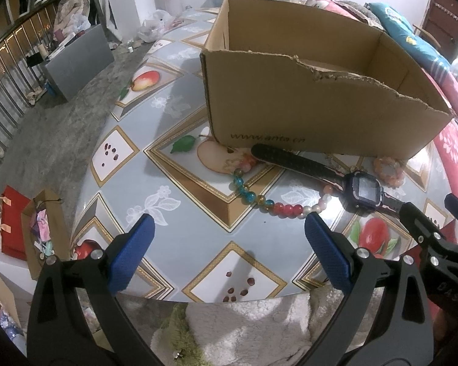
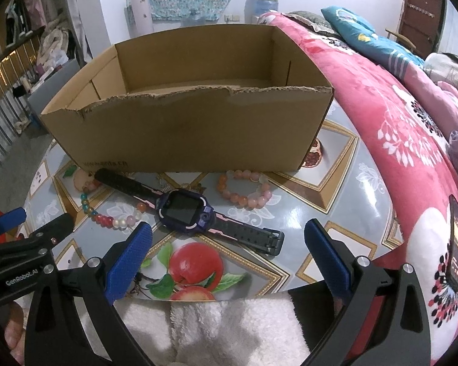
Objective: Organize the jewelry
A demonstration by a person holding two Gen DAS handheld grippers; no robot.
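An open cardboard box (image 1: 290, 103) (image 2: 183, 131) with a torn front rim stands on the fruit-patterned table (image 1: 180, 201) (image 2: 329, 189). In front of it lie a dark smartwatch (image 1: 365, 190) (image 2: 184, 210) with a black strap, a multicoloured bead bracelet (image 1: 259, 198) (image 2: 107, 218) partly under the watch, and a pink-orange bead bracelet (image 1: 389, 169) (image 2: 244, 187). My left gripper (image 1: 229, 228) hovers open near the table's front edge, just short of the multicoloured beads. My right gripper (image 2: 227, 238) is open too, with the watch strap between its blue pads and nothing held.
A pink floral blanket (image 2: 397, 140) covers a bed right of the table, with a phone (image 2: 456, 244) lying on it. White fleece (image 2: 229, 329) sits below the table edge. On the floor at left are a grey box (image 1: 79, 58) and paper bags (image 1: 18, 228).
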